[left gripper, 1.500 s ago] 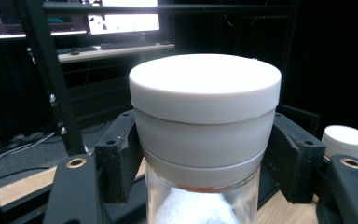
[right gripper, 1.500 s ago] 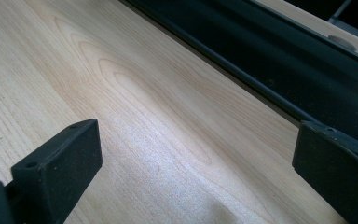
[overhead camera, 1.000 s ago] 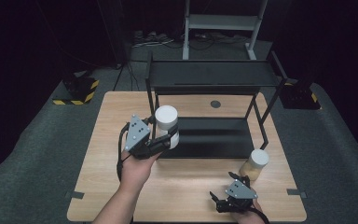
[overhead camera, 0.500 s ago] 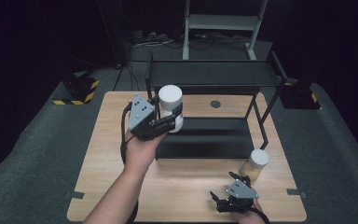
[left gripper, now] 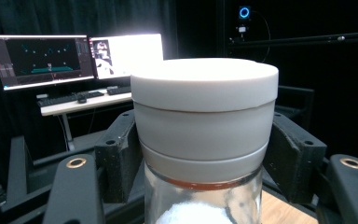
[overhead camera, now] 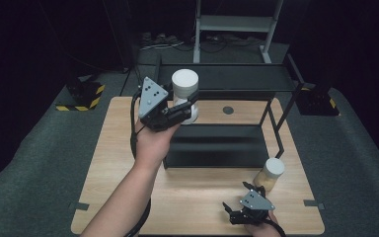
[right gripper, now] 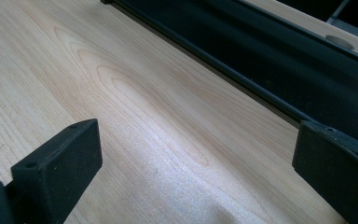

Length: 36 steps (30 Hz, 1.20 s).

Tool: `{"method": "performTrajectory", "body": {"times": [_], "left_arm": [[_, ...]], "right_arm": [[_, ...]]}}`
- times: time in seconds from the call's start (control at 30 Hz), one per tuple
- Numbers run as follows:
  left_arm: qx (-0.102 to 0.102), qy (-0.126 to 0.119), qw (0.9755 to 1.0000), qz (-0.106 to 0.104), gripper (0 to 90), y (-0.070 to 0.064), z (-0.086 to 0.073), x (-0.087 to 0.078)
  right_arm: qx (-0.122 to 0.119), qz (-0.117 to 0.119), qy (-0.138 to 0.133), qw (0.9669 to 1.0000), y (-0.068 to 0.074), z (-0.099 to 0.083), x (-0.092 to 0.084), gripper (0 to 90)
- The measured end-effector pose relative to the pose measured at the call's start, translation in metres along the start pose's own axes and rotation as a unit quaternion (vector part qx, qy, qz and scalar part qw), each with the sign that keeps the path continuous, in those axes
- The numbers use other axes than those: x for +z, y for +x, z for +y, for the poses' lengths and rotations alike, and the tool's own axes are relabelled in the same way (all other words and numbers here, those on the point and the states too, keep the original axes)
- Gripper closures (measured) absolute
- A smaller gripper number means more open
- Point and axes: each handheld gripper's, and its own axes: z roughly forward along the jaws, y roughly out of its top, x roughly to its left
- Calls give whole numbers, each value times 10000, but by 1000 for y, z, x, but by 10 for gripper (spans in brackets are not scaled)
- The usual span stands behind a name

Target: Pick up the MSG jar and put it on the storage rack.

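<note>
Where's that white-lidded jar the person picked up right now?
In the high view the white-lidded jar is held upright in the left hand-held gripper, left of centre, in front of the black shelf rack's top shelf.

This is a recording lab or studio rather than a home. A pale wooden table point(overhead camera: 128, 163) bearing a black two-tier metal shelf point(overhead camera: 227, 79) stands on grey carpet point(overhead camera: 39, 163) amid black-curtained surroundings, with yellow-and-black hazard-striped stand feet point(overhead camera: 81, 98) and loose cables point(overhead camera: 163, 43) on the floor beyond it. In the left gripper view, a desk point(left gripper: 79, 103) with a keyboard point(left gripper: 58, 99) carries two lit monitors point(left gripper: 39, 59), and a small device with a glowing blue ring point(left gripper: 244, 12) hangs high on a dark frame.
</note>
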Motion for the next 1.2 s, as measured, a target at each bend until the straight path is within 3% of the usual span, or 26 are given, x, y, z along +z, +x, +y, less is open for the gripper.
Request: {"method": "performTrajectory", "body": {"times": [0.47, 1.2], "left_arm": [[-80, -87, 9997, 196, 345, 3, 27, 27], [-188, 68, 9976, 665, 345, 10, 39, 68]], "right_arm": [[50, 9, -33, 10000, -2, -1, -1, 4], [20, 33, -46, 10000, -2, -2, -1, 4]]}}
